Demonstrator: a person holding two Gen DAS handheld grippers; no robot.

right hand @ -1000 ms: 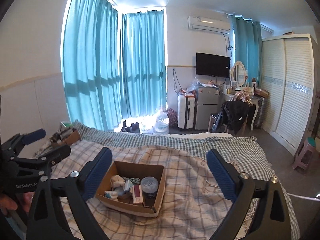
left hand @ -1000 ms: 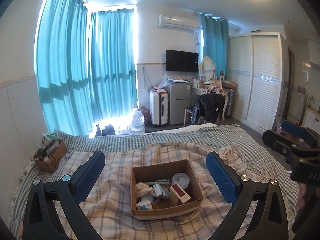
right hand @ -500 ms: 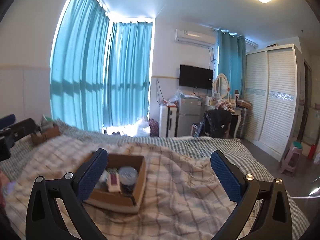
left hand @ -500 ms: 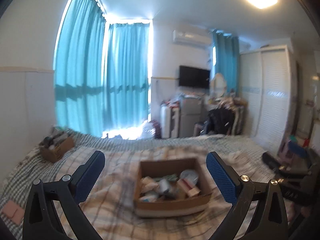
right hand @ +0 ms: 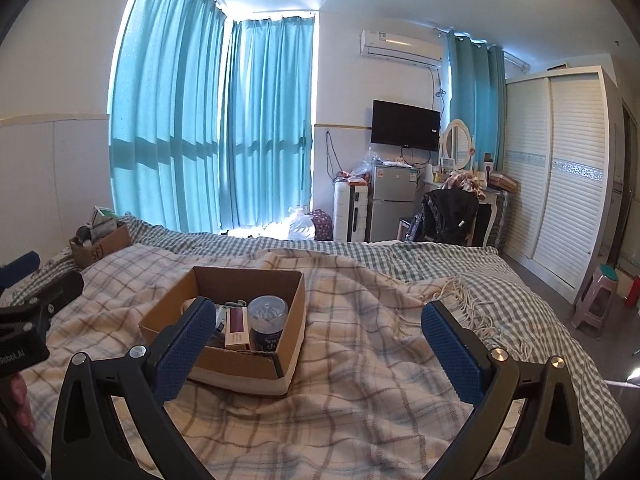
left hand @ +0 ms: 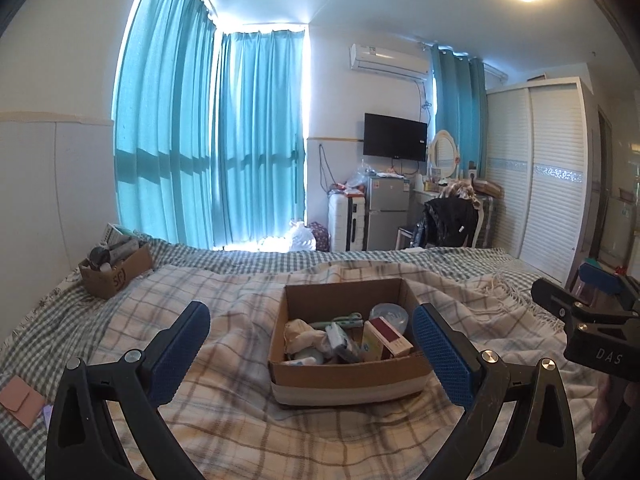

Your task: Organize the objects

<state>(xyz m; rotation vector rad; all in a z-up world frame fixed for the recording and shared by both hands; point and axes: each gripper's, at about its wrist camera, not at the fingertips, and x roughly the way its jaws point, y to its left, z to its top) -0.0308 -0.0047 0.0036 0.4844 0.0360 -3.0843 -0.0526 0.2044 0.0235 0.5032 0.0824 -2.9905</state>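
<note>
Left wrist view, left tool (left hand: 308, 344) wide open, empty, right tool (right hand: 318, 340) likewise, marked "DAS".

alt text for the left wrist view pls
The open left gripper hovers over a plaid blanket on a bed, facing an open cardboard box of small items. The right gripper shows at the right edge, teal curtains behind.

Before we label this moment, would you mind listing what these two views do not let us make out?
- Floor of the near cardboard box: left wrist view, covered by the jumbled items; the right wrist view's near wall hides it too.
- Print on the small carton: too small in both views.
- Contents of the far cardboard box: too small and distant.
- Pink flat item: left wrist view, partly behind the left gripper.
- Right gripper: open, holding nothing.
</note>
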